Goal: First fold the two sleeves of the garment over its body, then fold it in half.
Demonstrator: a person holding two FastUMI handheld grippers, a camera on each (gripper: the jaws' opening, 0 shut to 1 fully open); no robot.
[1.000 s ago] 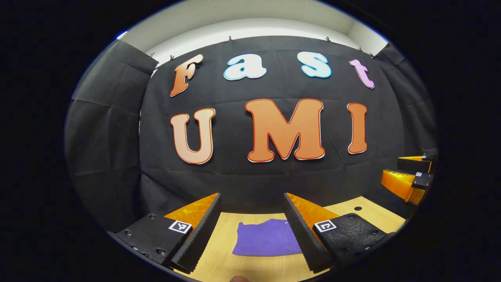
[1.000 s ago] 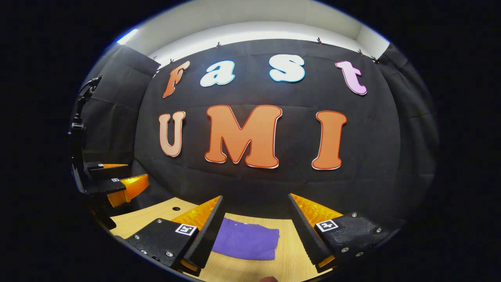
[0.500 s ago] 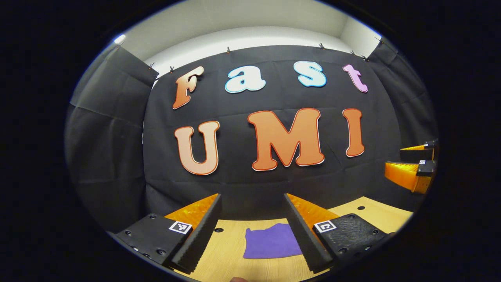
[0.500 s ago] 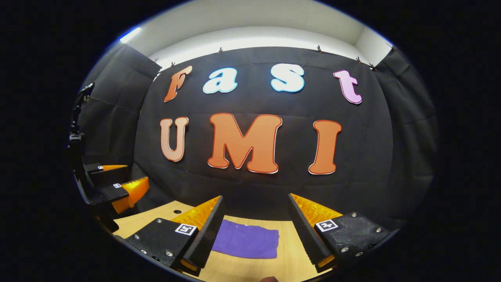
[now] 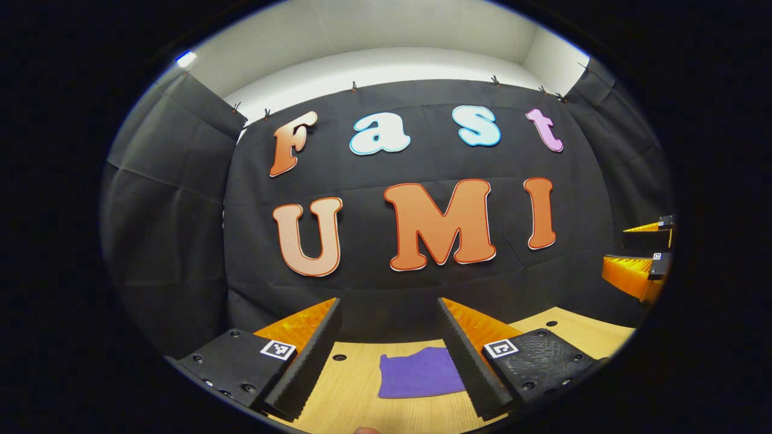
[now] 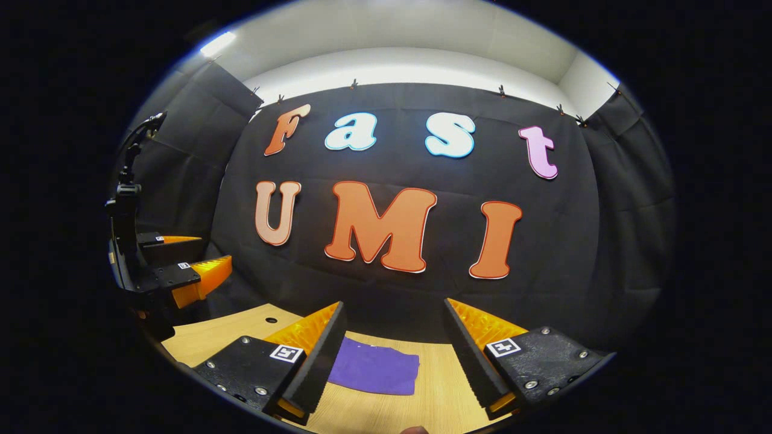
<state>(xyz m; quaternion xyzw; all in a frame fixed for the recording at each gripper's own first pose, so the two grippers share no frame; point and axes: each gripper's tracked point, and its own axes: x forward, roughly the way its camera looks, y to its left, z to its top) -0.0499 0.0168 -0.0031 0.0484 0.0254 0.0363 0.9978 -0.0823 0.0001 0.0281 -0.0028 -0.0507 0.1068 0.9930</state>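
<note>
Purple garment (image 5: 419, 374) seen flat on wooden table (image 5: 356, 398), compact rectangle, no sleeves sticking out; folding judged done or nearly so. Left gripper (image 5: 389, 355) held above table, jaws spread wide, nothing gripped. Right gripper (image 6: 395, 355) likewise wide open, empty. Garment lies ahead and below both, well apart from fingers. In left gripper view it sits toward right finger; in right gripper view (image 6: 377, 374) toward left finger, so between both tools. Long axis runs side to side. Neither tool clearly nearer.
</note>
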